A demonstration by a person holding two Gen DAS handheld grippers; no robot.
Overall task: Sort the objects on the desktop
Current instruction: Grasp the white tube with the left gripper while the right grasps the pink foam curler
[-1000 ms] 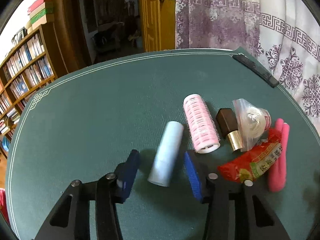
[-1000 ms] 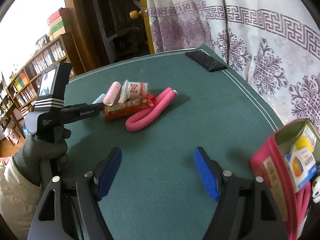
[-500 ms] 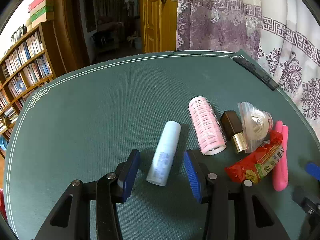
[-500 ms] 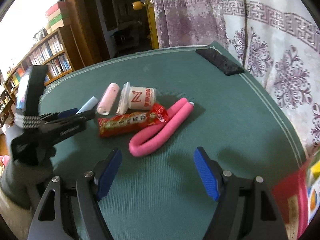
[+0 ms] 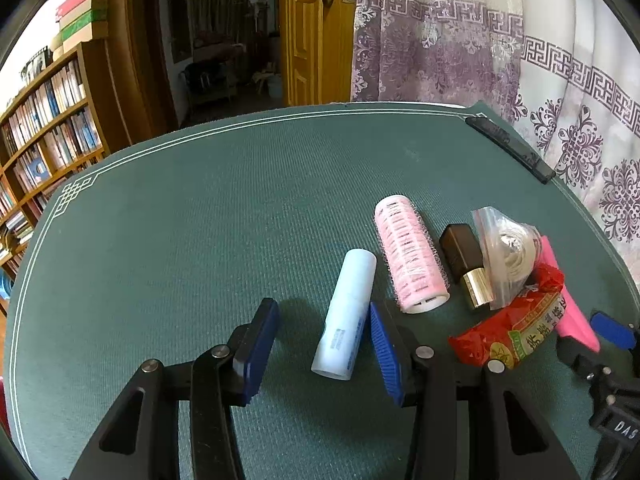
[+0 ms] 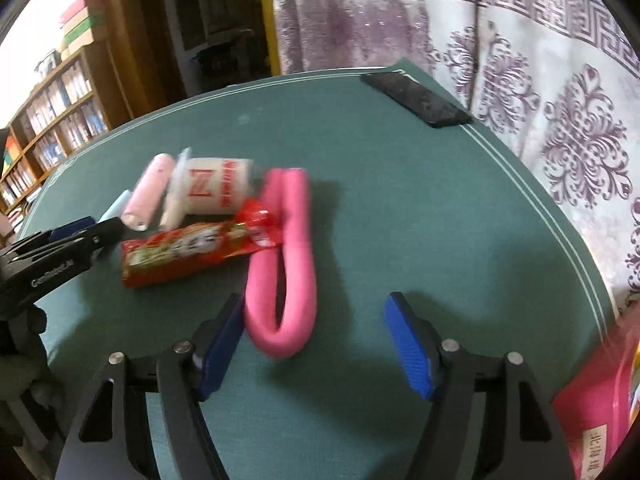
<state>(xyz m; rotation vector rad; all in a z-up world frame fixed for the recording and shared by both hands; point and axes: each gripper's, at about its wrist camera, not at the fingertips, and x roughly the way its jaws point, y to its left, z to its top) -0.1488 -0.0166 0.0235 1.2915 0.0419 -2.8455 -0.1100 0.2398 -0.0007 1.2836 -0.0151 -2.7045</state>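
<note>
The left claw (image 5: 324,344) is released and angled down at the green surface (image 5: 180,240). The pale blue tube (image 5: 346,312) lies flat between its blue pads; the right-hand pad sits just beside the tube, and contact cannot be confirmed from this view. The left-hand pad stands clear of it.

To the right of the tube, in order: the pink hair roller (image 5: 410,258), the dark lipstick with a gold base (image 5: 466,264), a clear bag holding a white cup (image 5: 506,250), and the red snack packet (image 5: 510,334).

The right claw (image 6: 314,340) is released; its jaws have just been closing slightly. The folded end of the pink foam rod (image 6: 286,268) lies between its pads, just beside the left pad and well apart from the right one. The rod rests on the surface, one arm passing under the end of the snack packet. This view is motion-blurred.

A black phone (image 6: 416,98) lies at the far edge, near the curtain (image 6: 540,80). A pink container (image 6: 600,392) shows at the lower right.
</note>
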